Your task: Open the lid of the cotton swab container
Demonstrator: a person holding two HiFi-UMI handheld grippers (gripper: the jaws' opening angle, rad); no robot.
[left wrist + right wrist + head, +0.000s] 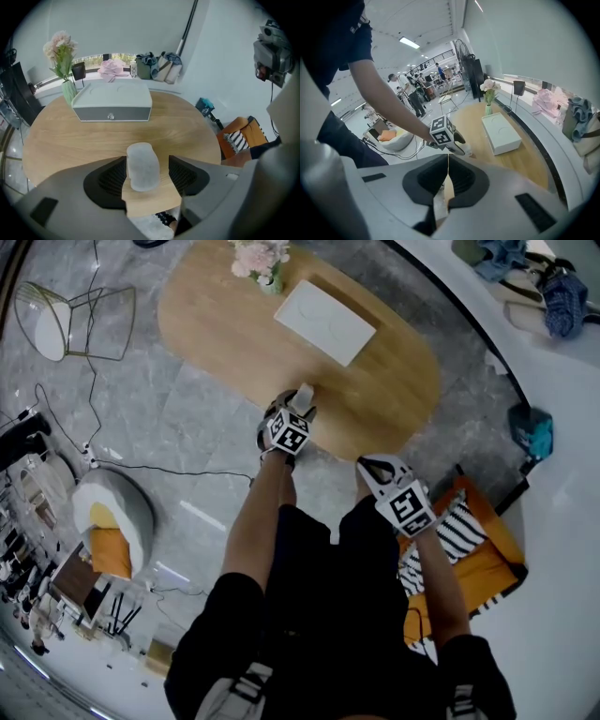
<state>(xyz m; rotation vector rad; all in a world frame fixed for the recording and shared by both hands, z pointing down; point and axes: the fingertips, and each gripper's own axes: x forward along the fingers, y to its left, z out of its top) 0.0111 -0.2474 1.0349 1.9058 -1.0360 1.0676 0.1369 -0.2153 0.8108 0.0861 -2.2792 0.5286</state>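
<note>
A small frosted, translucent container [143, 166] stands upright near the front edge of the oval wooden table [216, 343]; in the head view the container [305, 395] shows just beyond the left gripper's marker cube. My left gripper [147, 174] is open around it: the left pad is close against its side and a clear gap stays at the right pad. In the head view the left gripper [301, 409] is over the table's near edge. My right gripper [446, 180] is shut with nothing between its jaws, and in the head view this right gripper [372, 465] hangs off the table's near right edge.
A flat white box [324, 322] lies mid-table, with a vase of pink flowers [262, 263] behind it. An orange seat with a striped cushion [469, 549] stands at the right, by the person's leg. Cables run over the grey floor at the left.
</note>
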